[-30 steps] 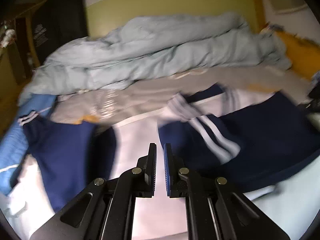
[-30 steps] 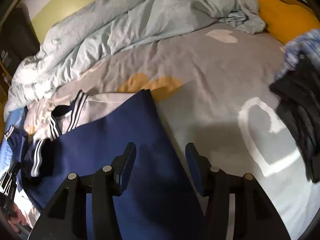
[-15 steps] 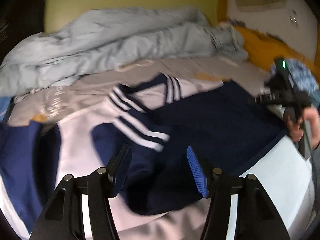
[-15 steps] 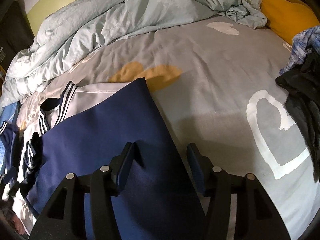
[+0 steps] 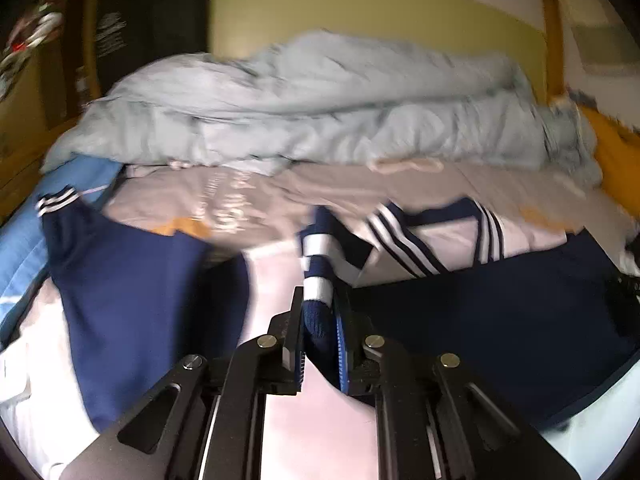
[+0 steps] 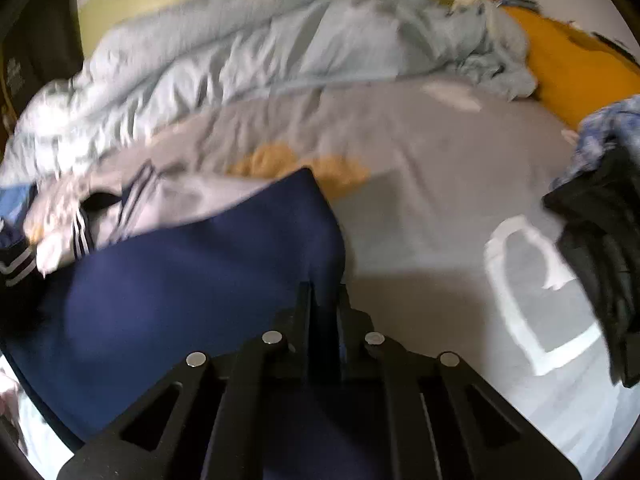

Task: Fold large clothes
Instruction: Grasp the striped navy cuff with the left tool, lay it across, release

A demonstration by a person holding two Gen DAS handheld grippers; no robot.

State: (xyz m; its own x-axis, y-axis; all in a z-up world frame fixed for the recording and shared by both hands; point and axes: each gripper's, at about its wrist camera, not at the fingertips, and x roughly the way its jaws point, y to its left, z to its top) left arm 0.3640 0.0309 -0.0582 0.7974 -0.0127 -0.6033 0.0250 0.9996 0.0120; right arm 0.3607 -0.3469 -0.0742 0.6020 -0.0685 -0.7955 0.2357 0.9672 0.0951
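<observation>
- Left gripper angled down and forward over the bed, jaws closing, pinched on the striped cuff of the navy garment; cuff bunched upright between the black left jaw and the blue-padded right one.
- Sleeve behind the cuff lifted clear of the white fabric below and trailing back toward the striped collar.
- Right gripper tipped more steeply down, jaws clamped tight on the right-hand edge of the same navy garment; dark cloth filling the narrow slot between them.
- Garment spread flat across the near half of the grey bedsheet, navy body toward the grippers, white yoke and striped neckline farther back.
- Seen from the left wrist, a second navy panel lying to the left, with a striped cuff at its far corner, resting on pale cloth and a blue fabric.
- Crumpled light-blue duvet heaped along the far side of the bed against a yellow-green wall.
- Orange pillow at the far right; dark clothes with a blue checked piece on top at the right edge, well apart from the garment.
- White heart outline printed on the sheet just right of the right gripper.
- Both views smeared by motion blur; neither holding hand visible.
</observation>
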